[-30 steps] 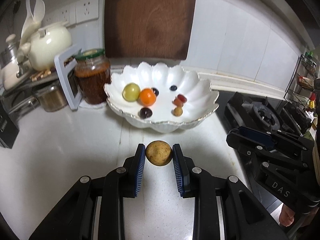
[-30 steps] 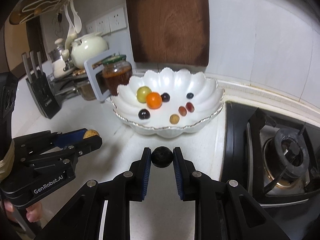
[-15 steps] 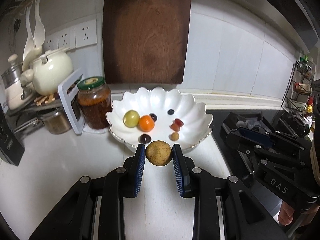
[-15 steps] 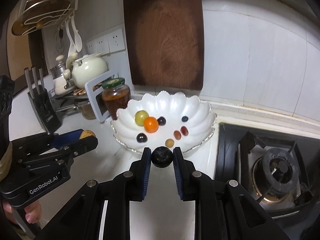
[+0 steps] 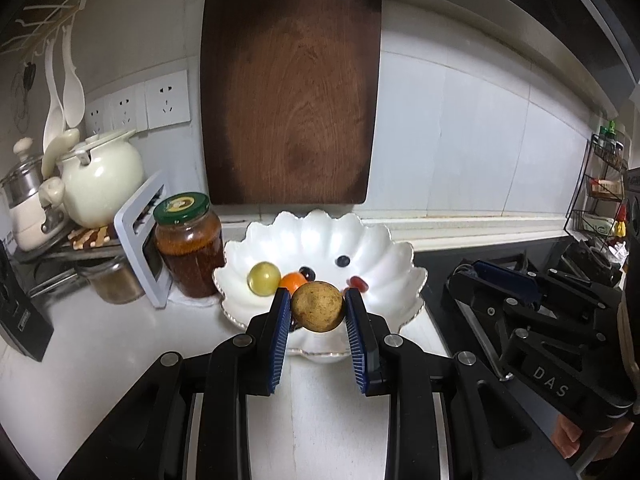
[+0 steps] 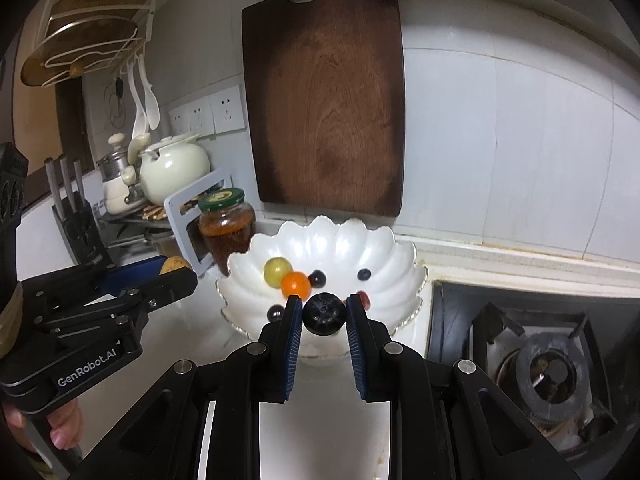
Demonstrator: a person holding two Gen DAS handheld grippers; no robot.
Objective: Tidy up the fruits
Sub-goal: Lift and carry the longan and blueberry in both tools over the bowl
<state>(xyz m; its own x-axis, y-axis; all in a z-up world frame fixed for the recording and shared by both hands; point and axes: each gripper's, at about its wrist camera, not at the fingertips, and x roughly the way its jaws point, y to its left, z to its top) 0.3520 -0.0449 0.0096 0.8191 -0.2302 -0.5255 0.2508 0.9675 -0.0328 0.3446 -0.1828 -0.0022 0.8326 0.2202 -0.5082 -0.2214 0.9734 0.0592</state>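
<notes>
Fruit sits pinched in both grippers above the white countertop (image 5: 100, 340), just short of the scalloped white bowl (image 5: 384, 248). The left gripper (image 5: 318, 306) has its blue pads clamped on a round tan-brown fruit (image 5: 318, 306) (speckled, rough-skinned), held clear of the counter with the bowl's near rim right behind it. The right gripper (image 6: 324, 314) has its jaws pressed tight on a small dark blueberry (image 6: 324, 314), its crown end facing the camera, also in front of the bowl's near rim.

Inside the bowl lie a yellow-green round fruit (image 6: 277, 271) at the left, an orange one (image 6: 295, 284) touching it on the near right, and a dark grape (image 6: 318, 278) just beside the orange one. Another dark grape (image 6: 275, 312) rests nearer the rim, a small blueberry (image 6: 364, 274) lies apart on the right, and a red fruit (image 5: 359, 283) is partly hidden behind the right finger in both views.

A jar with a green lid (image 5: 188, 248) stands just left of the bowl, and a dark wooden cutting board (image 5: 290, 96) leans upright on the tiled wall behind it. A cream teapot (image 5: 100, 184) sits far left. To the right of the bowl is a gas hob (image 6: 548, 372).
</notes>
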